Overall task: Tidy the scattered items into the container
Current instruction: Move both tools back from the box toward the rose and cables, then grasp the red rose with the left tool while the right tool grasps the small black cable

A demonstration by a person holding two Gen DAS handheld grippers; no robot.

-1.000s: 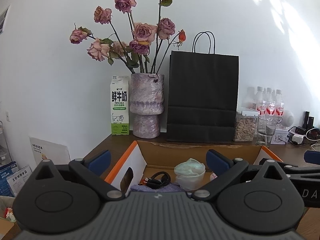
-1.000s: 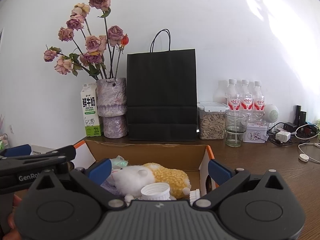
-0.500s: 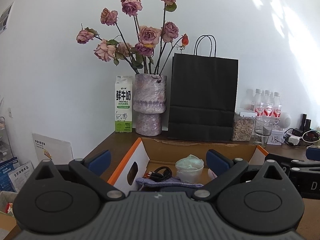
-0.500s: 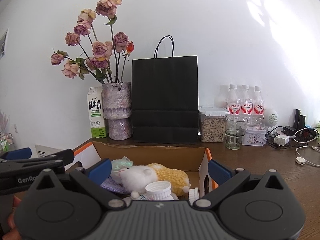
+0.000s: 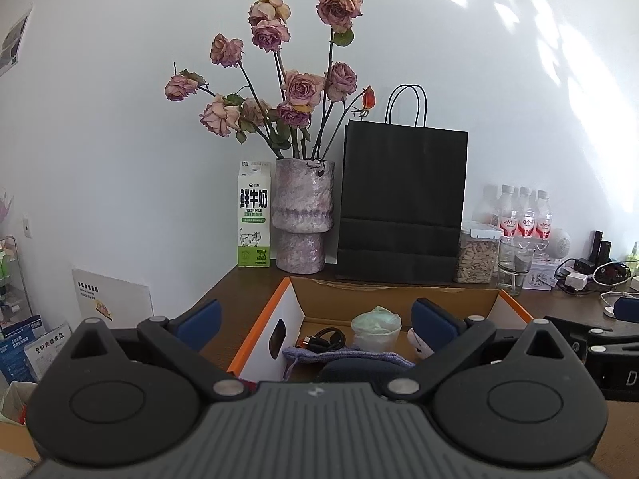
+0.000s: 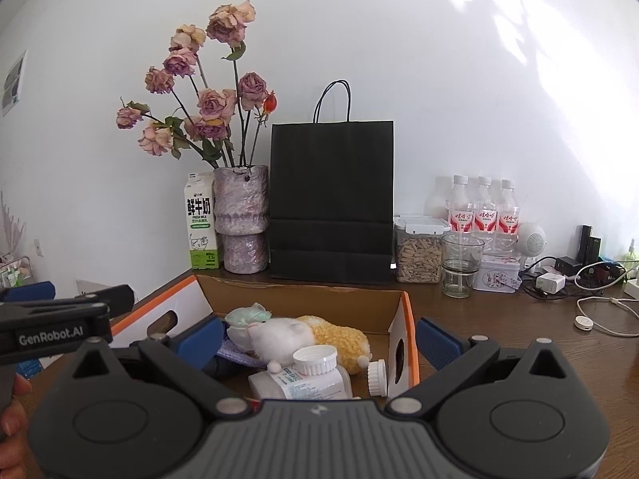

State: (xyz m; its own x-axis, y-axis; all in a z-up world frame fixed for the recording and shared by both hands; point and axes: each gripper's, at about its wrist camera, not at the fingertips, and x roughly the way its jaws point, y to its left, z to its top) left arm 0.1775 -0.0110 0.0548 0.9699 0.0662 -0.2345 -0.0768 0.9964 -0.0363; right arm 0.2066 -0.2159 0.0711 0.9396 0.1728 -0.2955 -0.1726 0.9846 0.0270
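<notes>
An open cardboard box (image 5: 393, 297) (image 6: 303, 299) with orange edges sits on the dark wooden table. Inside lie a black cable (image 5: 325, 337), a pale green cup (image 5: 375, 327), a purple cloth (image 5: 343, 357), a white and yellow plush toy (image 6: 303, 333) and white bottles (image 6: 307, 377). My left gripper (image 5: 315, 319) hovers open above the box's near left side, nothing between its blue pads. My right gripper (image 6: 317, 335) hangs open over the box's near right side, also empty. Each gripper shows at the edge of the other's view.
Along the back wall stand a milk carton (image 5: 254, 215), a vase of dried roses (image 5: 301, 215), a black paper bag (image 5: 401, 207), a seed jar (image 6: 419, 255), a glass (image 6: 461, 265), water bottles (image 6: 483, 211) and chargers with cables (image 6: 559, 279).
Both grippers have risen and drawn back a little from the box, so more of its inside shows. Both stay open and empty.
</notes>
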